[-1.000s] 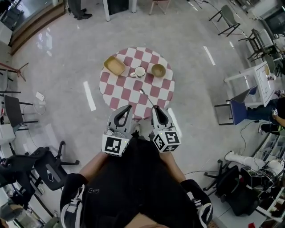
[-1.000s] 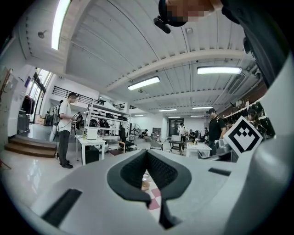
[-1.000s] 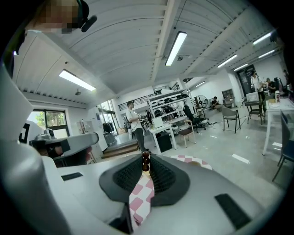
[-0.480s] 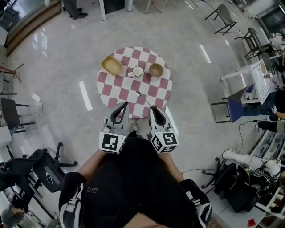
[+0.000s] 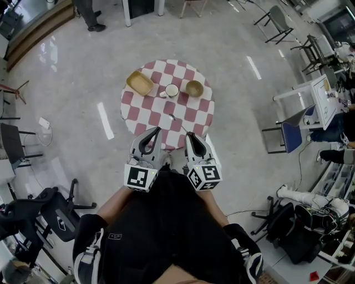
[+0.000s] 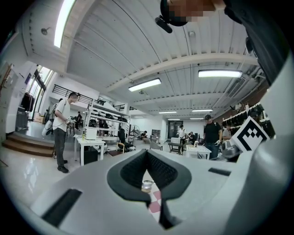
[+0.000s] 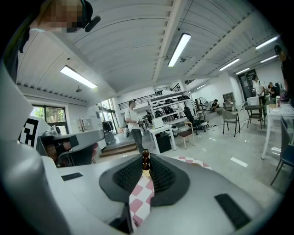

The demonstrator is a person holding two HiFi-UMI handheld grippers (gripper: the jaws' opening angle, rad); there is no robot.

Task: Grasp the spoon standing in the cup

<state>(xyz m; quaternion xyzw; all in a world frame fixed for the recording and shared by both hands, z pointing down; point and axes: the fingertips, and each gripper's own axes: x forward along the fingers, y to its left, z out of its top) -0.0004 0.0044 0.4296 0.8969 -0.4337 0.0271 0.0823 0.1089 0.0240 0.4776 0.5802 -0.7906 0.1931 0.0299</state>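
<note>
A white cup (image 5: 172,90) stands on the round red-and-white checked table (image 5: 145,111), between a wooden tray (image 5: 140,82) and a brown bowl (image 5: 194,87). The cup holds no spoon. My right gripper (image 5: 191,135) is shut on a thin spoon (image 5: 178,123), which slants over the table's near half toward the cup. The spoon's dark end (image 7: 145,161) pokes up between the pads of the right gripper (image 7: 146,169). My left gripper (image 5: 156,131) hovers at the table's near edge, shut and holding nothing. In the left gripper view the cup (image 6: 146,185) shows through the hollow of the left gripper (image 6: 146,153).
The table stands alone on a glossy grey floor. A blue chair (image 5: 294,137) and a white desk (image 5: 319,102) are at the right. A black office chair (image 5: 58,213) sits at the lower left. Someone's legs (image 5: 89,14) are at the far side.
The head view has shifted slightly. Both grippers hold their stance at the near edge of the table, and the spoon stays in the right gripper.
</note>
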